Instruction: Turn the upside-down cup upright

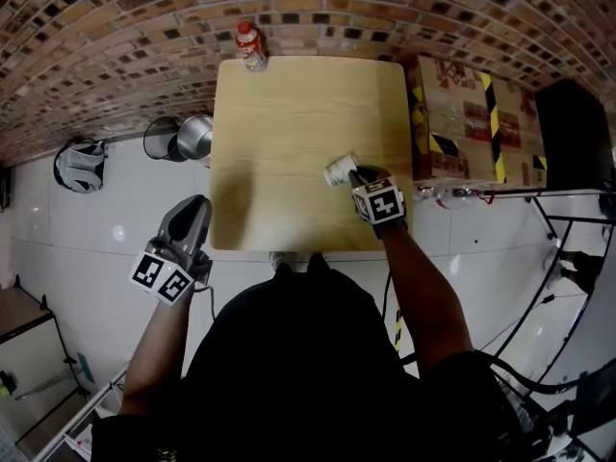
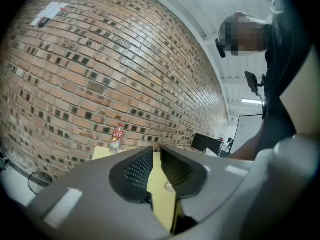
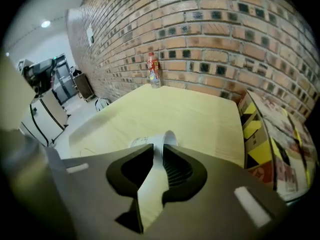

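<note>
Cup: the small white paper cup [image 1: 339,170] is over the right half of the square light-wood table [image 1: 289,123], close to its near edge. It leans over on a slant, neither mouth-down nor upright. In the right gripper view one rounded end faces away from the camera, towards the table's far side.

Right gripper: the right gripper [image 1: 354,173] is clamped across the cup's side wall, and white paper fills the gap between its jaws. It slopes down onto the table from the near edge. A grip on the wall rather than the rim lets a roll of the wrist carry the whole cup round.

Contact: I cannot tell whether the cup's lower edge touches the table or hangs just clear.

Stage: judging by the lean, the turn is partway done. The cup has yet to be set on its base.

Left gripper: the left gripper [image 1: 199,202] hovers off the table's near-left corner, over the white tiled floor. Its jaws are a narrow slit apart with nothing between them. Parked there, it leaves the table free for the working hand.

Bottle: a clear plastic bottle with a red cap and label [image 1: 250,46] stands at the table's far edge, by the brick wall and well apart from the cup. It should not hinder the turn.

Risk: thin paper may crumple under a hard squeeze, and a slanted cup could slip as it rolls.
</note>
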`<state>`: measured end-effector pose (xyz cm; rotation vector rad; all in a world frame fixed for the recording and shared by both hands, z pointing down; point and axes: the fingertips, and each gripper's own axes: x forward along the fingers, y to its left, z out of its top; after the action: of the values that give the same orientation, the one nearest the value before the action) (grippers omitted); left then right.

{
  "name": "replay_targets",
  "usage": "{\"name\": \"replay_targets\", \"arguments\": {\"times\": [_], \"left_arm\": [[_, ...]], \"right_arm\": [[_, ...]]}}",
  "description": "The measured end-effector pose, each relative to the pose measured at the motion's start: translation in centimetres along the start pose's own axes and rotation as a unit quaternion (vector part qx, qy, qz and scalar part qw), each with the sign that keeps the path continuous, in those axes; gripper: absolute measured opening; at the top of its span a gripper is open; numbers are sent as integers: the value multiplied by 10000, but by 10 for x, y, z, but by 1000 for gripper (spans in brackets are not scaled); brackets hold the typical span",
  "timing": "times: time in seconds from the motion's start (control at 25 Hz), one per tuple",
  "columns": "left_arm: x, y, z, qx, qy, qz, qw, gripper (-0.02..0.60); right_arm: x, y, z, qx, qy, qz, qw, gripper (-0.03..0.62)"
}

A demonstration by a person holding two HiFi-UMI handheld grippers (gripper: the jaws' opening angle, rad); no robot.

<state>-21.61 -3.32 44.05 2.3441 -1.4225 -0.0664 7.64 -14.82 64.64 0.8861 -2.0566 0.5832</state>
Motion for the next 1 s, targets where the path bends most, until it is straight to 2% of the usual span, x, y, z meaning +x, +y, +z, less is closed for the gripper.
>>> {"name": "replay_targets", "arguments": {"times": [0.24, 0.44, 1.0], "left_arm": [[8, -6, 1, 21, -38, -212, 9998, 48], [7, -5, -1, 18, -66, -279, 9996, 48], [-17, 6, -6, -31, -109, -176, 9998, 45]], "right_arm": [[-16, 15, -1, -724, 117, -598, 9955, 39], [-21, 30, -4, -1160, 233, -853, 9893, 15], [-5, 70, -3, -1193, 479, -356, 9911, 30]]}}
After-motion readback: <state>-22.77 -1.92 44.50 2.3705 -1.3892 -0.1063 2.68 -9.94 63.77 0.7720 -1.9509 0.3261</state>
